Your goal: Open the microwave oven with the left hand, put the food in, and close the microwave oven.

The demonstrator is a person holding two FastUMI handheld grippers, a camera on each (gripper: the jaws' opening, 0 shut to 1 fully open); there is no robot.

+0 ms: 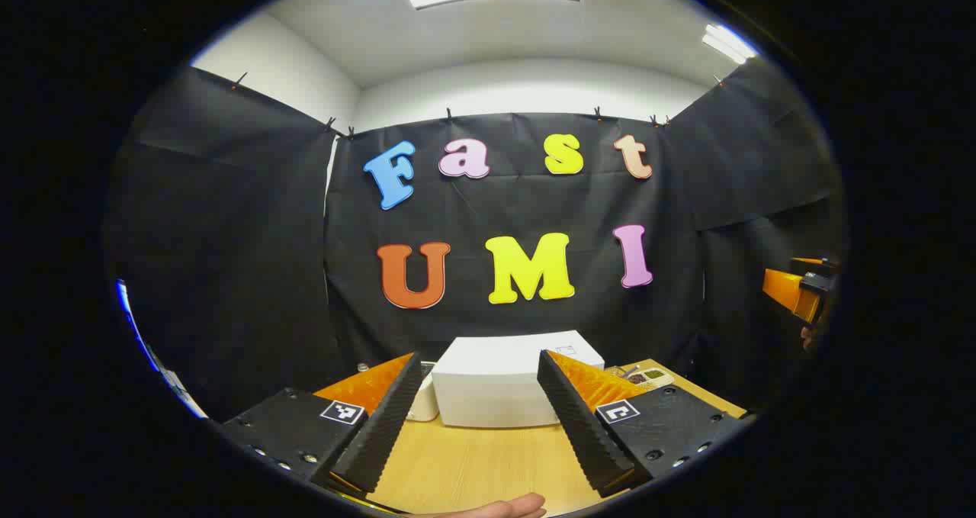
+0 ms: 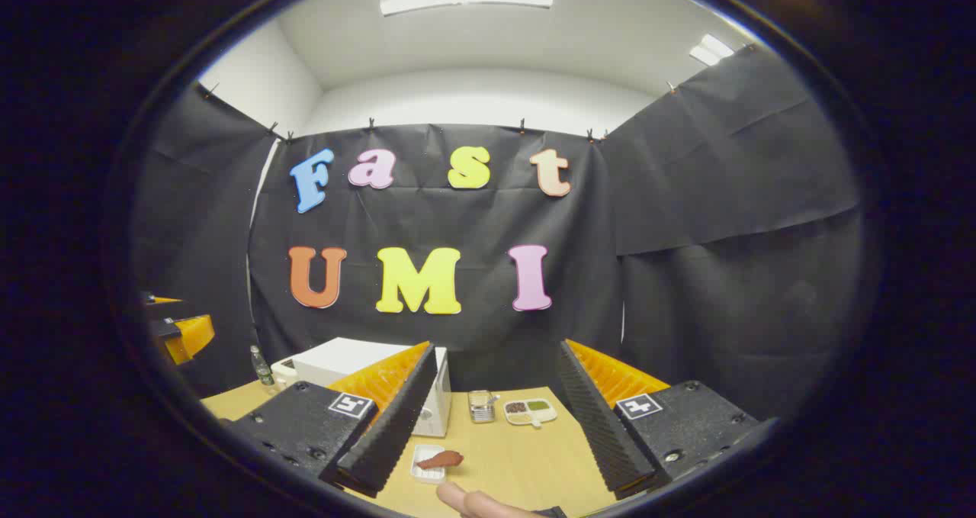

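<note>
A white microwave oven [image 1: 503, 381] stands at the back of the wooden table [image 1: 488, 464], its door closed, also seen as the white microwave oven [image 2: 343, 365] in the right gripper view. My left gripper [image 1: 480, 419] hovers in front of it, open and holding nothing. The food, a reddish-brown piece [image 2: 441, 459], lies on a small white tray [image 2: 424, 464] in front of the microwave. My right gripper [image 2: 488, 426] is open above and beyond it, nothing between its fingers. The right gripper [image 1: 801, 289] appears at the right edge of the left gripper view, the left gripper [image 2: 179, 331] at the left edge of the right gripper view.
A divided dish of grains [image 2: 530, 411] and a small metal container [image 2: 480, 406] sit right of the microwave. A bottle [image 2: 261, 365] stands at its left, a white cup-like object [image 1: 423, 400] beside it. A person's finger [image 2: 469, 501] shows at the bottom edge.
</note>
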